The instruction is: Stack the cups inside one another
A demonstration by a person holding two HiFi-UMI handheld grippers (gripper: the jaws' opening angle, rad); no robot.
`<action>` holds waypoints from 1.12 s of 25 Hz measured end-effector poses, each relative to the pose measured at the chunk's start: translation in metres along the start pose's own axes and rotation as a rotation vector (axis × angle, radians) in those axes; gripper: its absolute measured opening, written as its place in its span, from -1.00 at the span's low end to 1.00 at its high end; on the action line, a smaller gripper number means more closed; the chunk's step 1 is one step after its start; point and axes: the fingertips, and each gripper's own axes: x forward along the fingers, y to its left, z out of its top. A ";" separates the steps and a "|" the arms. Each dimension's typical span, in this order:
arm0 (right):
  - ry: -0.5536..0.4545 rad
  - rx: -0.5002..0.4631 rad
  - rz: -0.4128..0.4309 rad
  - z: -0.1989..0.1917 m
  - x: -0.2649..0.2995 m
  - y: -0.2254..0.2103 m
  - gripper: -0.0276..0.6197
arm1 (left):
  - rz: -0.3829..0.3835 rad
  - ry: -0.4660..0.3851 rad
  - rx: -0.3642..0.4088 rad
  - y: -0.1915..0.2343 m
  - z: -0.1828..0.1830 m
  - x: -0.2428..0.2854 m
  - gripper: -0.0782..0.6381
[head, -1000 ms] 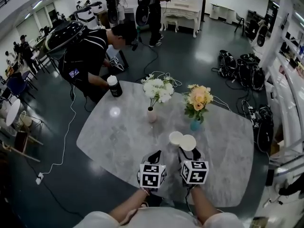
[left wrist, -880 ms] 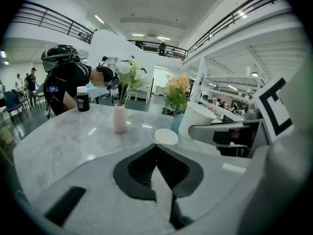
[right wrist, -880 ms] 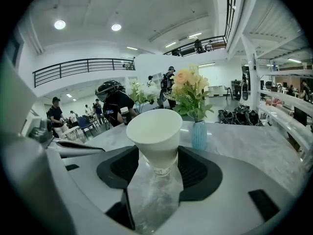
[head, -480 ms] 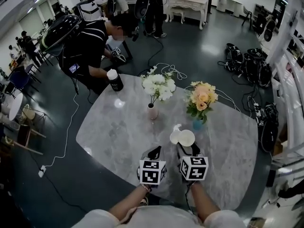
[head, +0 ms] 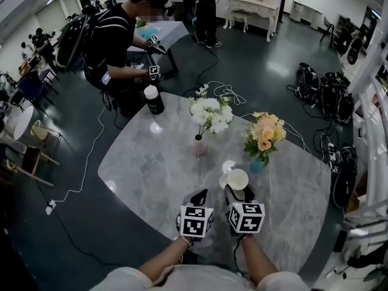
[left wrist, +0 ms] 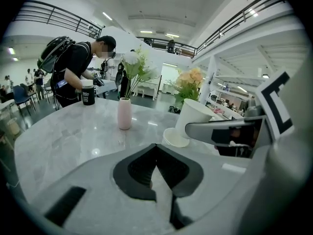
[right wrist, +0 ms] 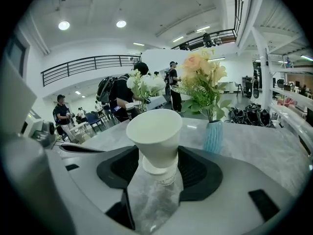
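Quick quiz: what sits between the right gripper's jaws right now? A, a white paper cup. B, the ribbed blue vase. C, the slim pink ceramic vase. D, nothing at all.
A: in the right gripper view, the right gripper has its jaws closed on the white paper cup, while the ribbed blue vase stands apart, farther back on the grey marble table.

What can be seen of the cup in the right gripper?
The white cup looks like plain paper, tapering to a narrow base, empty and unlidded. The right gripper clamps its lower wall between both jaws. It is tilted, its base at the mouth of a second white cup standing on the marble table; how deep it sits cannot be told.
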 end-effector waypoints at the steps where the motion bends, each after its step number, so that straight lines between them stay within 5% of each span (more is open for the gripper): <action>1: 0.003 -0.002 0.004 0.000 0.002 0.001 -0.19 | 0.003 0.001 -0.004 0.001 -0.001 0.001 -0.79; 28: 0.038 -0.029 0.037 -0.011 0.024 0.007 -0.19 | 0.058 0.006 -0.060 0.023 -0.008 -0.001 -0.79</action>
